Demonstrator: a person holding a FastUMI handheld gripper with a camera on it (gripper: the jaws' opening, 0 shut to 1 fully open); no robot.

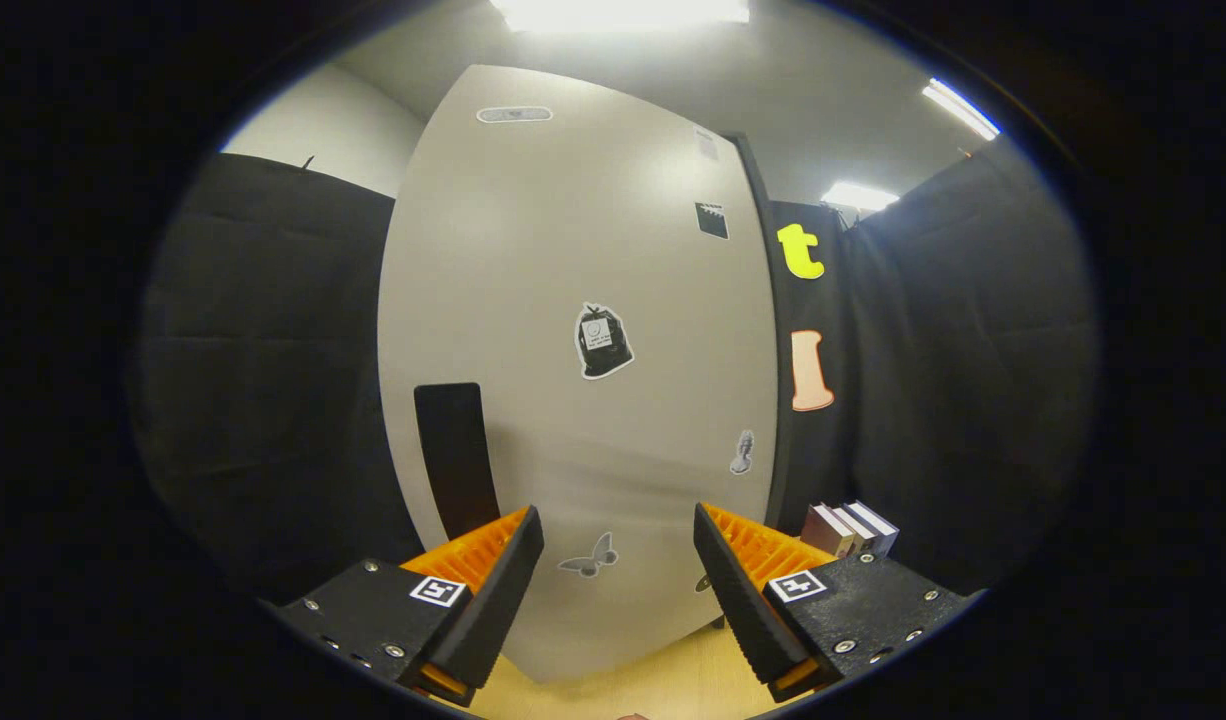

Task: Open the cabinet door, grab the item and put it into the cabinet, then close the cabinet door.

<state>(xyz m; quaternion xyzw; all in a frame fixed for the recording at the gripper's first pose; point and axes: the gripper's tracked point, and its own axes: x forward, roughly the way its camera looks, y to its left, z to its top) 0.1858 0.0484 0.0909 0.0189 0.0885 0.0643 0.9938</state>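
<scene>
Pale grey, flat-fronted cabinet door (573, 300), shut, with a black vertical handle strip (456, 458) and small stickers, stands just beyond my gripper (618, 560), whose fingers are spread wide with nothing between them; small stack of books (851, 528) sits beside the cabinet, beyond my right finger.

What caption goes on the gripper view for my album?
Open claw faces the closed cabinet door, its dark handle just beyond the left finger.

cabinet door (573, 330): 1 | dark handle (456, 458) on it: 1 | stickers on the door: at least 6 | books (850, 528) right of the door's foot: 3 | gripper (618, 545) fingers spread apart: 2
</scene>
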